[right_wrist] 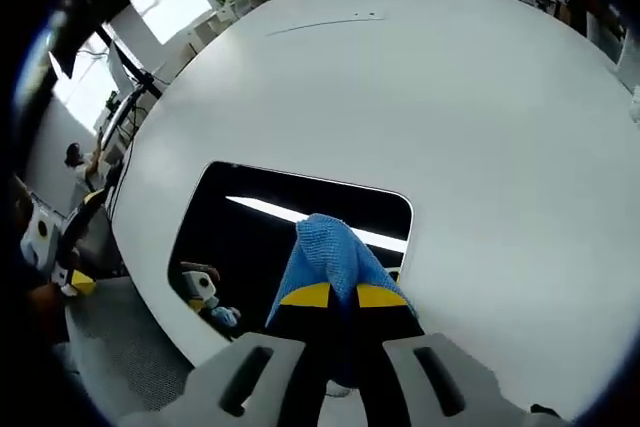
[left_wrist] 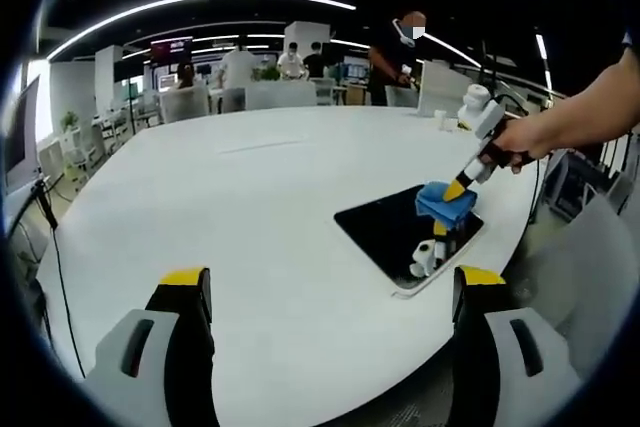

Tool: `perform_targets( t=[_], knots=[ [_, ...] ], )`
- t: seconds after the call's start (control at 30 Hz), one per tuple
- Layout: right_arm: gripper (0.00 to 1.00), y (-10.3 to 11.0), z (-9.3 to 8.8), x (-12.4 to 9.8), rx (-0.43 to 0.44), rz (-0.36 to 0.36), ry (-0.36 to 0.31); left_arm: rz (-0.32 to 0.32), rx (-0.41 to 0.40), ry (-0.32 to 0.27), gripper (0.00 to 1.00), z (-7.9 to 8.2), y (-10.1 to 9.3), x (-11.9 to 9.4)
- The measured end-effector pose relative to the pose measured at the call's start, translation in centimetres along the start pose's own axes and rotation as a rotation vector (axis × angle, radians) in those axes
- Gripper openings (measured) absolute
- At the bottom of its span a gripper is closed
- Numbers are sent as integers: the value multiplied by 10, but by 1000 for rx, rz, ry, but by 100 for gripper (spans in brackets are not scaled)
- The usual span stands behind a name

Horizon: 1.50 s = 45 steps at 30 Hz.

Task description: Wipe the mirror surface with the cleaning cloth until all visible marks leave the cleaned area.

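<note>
In the left gripper view we observe the left hand-held gripper point(left_wrist: 325, 292) with its two yellow-tipped jaws rising from the bottom edge, spread wide apart and holding nothing, above a large white surface point(left_wrist: 230, 207). On the right part of that surface lies the mirror point(left_wrist: 395, 227), a dark rounded rectangle flat on the top, near the edge closest to us. The blue cleaning cloth point(left_wrist: 447, 205) sits on the far right portion of the mirror, and the right hand-held gripper point(left_wrist: 455, 189) comes in from the upper right with its yellow tips pressed down onto the cloth, gripped by a person's hand point(left_wrist: 520, 137). We see a reflection of that gripper in the glass just below the cloth. People point(left_wrist: 395, 52) stand in the background among desks, well apart from the mirror. In the right gripper view we look down along the right hand-held gripper point(right_wrist: 342, 295), whose yellow-tipped jaws stand close together and clamp the cleaning cloth point(right_wrist: 330, 252); the cloth rises between the tips as a folded blue peak and rests against the mirror point(right_wrist: 260, 237). The mirror's rounded corners lie on the white surface point(right_wrist: 450, 97), and a bright strip of ceiling light point(right_wrist: 265, 209) reflects across the glass beside the cloth. We cannot tell from either view whether marks are present on the glass.
</note>
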State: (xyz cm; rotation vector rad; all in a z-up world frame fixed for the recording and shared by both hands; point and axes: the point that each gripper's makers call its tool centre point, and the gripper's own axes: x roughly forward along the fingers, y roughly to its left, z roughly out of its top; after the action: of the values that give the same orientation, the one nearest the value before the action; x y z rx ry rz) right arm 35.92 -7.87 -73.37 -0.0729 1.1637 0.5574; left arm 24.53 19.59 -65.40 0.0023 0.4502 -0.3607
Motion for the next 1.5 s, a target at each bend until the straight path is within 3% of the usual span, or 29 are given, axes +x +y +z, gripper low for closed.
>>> perform_targets(
  t=[0.63, 1.23, 1.5],
  knots=[
    [1, -20, -4, -6, 55, -66, 5, -5, -27, -23, 99, 4, -1, -2],
    [1, -21, -7, -9, 169, -60, -48, -12, -11, -22, 99, 6, -4, 0],
    [1, -23, -5, -5, 166, -61, -55, -4, -14, -11, 99, 3, -2, 0]
  ],
)
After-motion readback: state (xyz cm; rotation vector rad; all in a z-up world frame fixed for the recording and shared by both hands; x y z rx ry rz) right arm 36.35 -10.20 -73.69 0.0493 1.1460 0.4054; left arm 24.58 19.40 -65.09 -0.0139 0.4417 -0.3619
